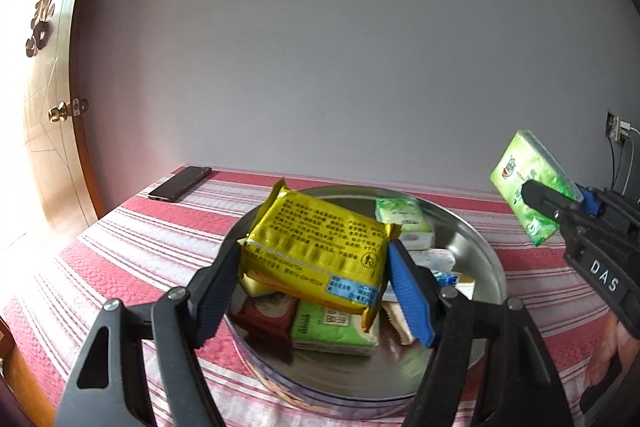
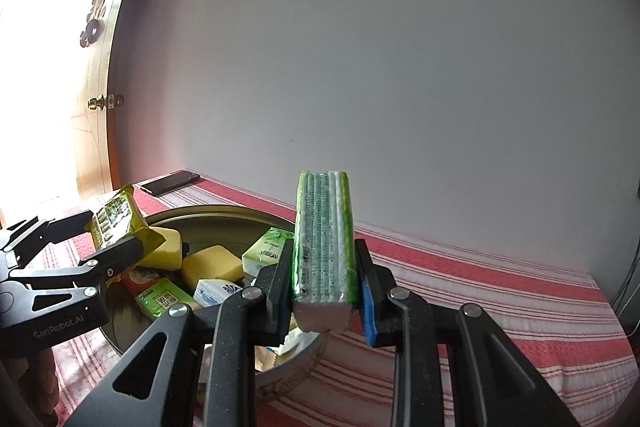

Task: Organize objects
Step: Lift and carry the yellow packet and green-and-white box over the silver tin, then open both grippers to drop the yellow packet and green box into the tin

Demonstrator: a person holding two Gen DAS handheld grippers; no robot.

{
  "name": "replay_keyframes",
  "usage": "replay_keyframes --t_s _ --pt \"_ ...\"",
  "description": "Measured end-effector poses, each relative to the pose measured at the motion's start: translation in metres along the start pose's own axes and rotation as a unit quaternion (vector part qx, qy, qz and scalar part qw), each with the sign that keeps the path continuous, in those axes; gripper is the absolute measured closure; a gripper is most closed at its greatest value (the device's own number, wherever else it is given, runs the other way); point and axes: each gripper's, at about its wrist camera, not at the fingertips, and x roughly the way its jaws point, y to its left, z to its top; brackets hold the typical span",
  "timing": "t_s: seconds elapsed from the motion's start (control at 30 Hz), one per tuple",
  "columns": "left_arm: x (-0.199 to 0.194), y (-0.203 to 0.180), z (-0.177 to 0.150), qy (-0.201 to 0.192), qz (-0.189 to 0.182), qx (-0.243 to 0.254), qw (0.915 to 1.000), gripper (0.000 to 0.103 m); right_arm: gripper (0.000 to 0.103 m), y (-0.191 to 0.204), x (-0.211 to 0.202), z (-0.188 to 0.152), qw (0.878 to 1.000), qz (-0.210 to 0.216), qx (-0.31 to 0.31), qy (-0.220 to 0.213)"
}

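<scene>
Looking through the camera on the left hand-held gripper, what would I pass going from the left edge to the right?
Wooden door → black phone → yellow packet held in the left hand-held gripper → green tissue pack gripped by the right hand-held gripper → wall socket.

Place: a room in a home, most likely a bedroom or living room.
Door: a varnished wooden door [image 1: 52, 131] at the far left, with a brass knob [image 1: 60, 111] and a dark decorative character ornament [image 1: 40, 23] fixed on it; bright daylight falls beside it.
Wall: a plain pale wall [image 1: 340, 47] runs behind the table, bare across its whole width.
Table: covered with a red and white striped woven cloth [image 1: 152, 227], domestic in look.
Phone: a dark smartphone [image 1: 180, 183] lies at the far left corner of the table.
Socket: a wall outlet [image 1: 618, 131] at the far right, with a charger and cables plugged in.
</scene>
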Motion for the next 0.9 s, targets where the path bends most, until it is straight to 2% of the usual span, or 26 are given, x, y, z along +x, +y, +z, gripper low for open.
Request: replay_keyframes --t_s 0.9 --pt "0.041 0.011 0.01 0.055 0.001 0.015 0.9984 0.03 0.074 0.027 0.047 0.008 0.998 0.035 -0.011 0.046"
